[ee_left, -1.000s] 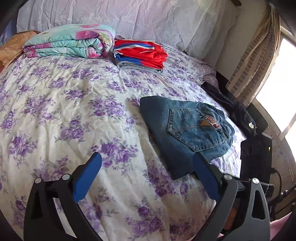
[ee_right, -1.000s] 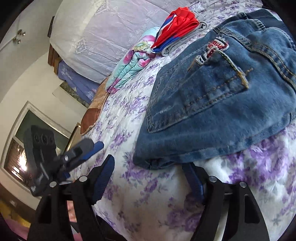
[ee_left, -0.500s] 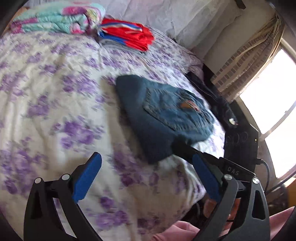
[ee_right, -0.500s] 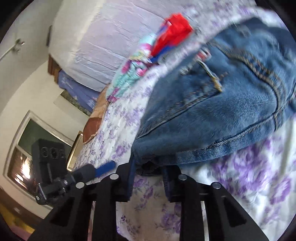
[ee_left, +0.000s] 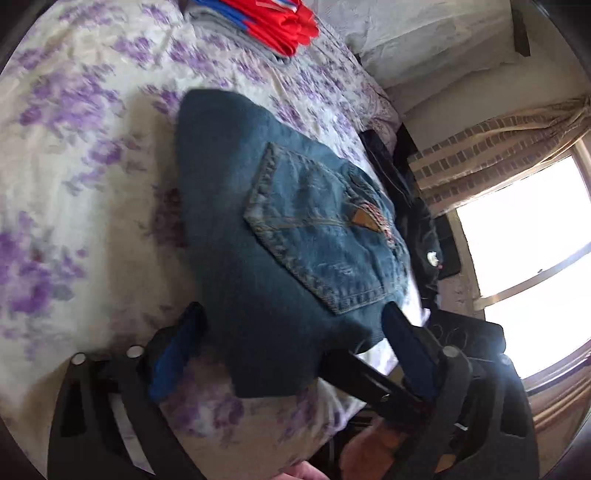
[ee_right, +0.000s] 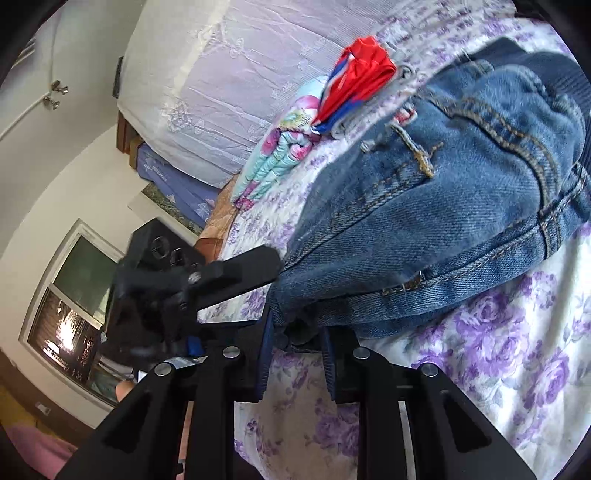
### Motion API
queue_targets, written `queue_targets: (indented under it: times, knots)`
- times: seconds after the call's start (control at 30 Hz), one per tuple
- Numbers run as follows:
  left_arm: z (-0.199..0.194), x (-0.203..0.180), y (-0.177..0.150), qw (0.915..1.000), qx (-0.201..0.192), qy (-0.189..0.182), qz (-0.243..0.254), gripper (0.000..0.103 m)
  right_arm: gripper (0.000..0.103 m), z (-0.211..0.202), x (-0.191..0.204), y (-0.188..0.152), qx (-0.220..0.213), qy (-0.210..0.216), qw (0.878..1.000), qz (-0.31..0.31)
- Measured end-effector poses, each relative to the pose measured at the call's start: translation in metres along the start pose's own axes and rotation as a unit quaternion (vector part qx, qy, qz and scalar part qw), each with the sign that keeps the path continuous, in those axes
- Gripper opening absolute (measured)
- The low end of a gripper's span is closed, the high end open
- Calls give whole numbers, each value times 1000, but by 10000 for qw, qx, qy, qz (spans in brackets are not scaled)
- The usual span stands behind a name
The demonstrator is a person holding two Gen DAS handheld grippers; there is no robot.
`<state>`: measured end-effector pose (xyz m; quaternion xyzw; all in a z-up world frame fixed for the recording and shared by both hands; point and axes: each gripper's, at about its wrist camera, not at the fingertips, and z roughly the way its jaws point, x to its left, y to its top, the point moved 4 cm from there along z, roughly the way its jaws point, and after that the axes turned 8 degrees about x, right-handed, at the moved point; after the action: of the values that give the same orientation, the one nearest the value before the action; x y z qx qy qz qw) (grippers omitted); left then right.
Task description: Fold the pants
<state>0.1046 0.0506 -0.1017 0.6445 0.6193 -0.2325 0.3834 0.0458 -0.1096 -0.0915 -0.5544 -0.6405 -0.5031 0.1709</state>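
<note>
**Folded jeans on a flowered bed, one gripper clamped on their near edge**

A bed [ee_left: 74, 184] covered in a white sheet with purple flowers fills both views. At its head stand large pale pillows [ee_right: 229, 74]. Near the middle of the bed, toward the window side, lie the jeans [ee_left: 280, 229], already folded into a thick blue bundle with a back pocket facing up.

The right gripper [ee_right: 295, 350] has its blue pads closed together on the nearest edge of the jeans, pinching several layers of denim. The left gripper [ee_left: 291, 347] is spread wide, one finger on each side of the bundle's near corner, not gripping anything. It sits close beside the right gripper, whose black frame crosses the left view.

The folding looks nearly finished. What could go wrong: the pinch may hold only the top layers, so a lift or pull could let the lower layers sag out and undo the fold. The bundle is heavy and stiff, and dragging it could bunch the sheet. With the two tools this close, they could also knock together.

Behind the jeans, near the pillows, is a folded red and blue garment [ee_left: 273, 26], and beside it a folded turquoise flowered blanket [ee_right: 280, 155]. Dark clothing [ee_left: 421, 229] lies along the bed's window edge, just beyond the jeans. A bright window [ee_left: 524, 229] with a tied curtain [ee_left: 491, 144] is past that.
</note>
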Motion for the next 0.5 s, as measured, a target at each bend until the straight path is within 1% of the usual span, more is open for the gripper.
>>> queue_targets:
  times: [0.07,0.1,0.17,0.23,0.27,0.3,0.33,0.37,0.4,0.43,0.5]
  knots:
    - [8,-1,2,9997,143,-166,-100,86,21,-7,4,2,-126,47,9998,-148]
    - [13,0,4,9995,184,-209,-112,86,20,-8,6,4,-158,-9,9996,-238]
    - [16,2,5,9995,189,-194,-137,83,21,-5,3,4,-76,-101,9995,-297]
    - [19,3,5,9998,187,-3,-78,79,28,-3,-3,1,131,-101,9995,-263]
    - [19,3,4,9998,164,99,-5,75,34,-5,-4,-1,250,-105,9993,-258]
    - [18,3,3,9997,132,174,80,72,43,-10,-6,-4,399,-143,9987,-292]
    - [18,4,3,9997,137,179,124,72,45,-18,-6,-6,485,-177,9979,-399]
    - [17,5,2,9997,143,167,142,72,46,-32,-2,-8,449,-286,9970,-562]
    - [17,5,1,9996,128,177,200,72,48,-50,1,-5,382,-445,9955,-750]
    - [17,4,1,9994,113,211,262,72,50,-59,3,-1,325,-535,9944,-853]
    - [18,2,0,9985,68,317,433,72,72,-97,11,19,-165,-956,9890,-1119]
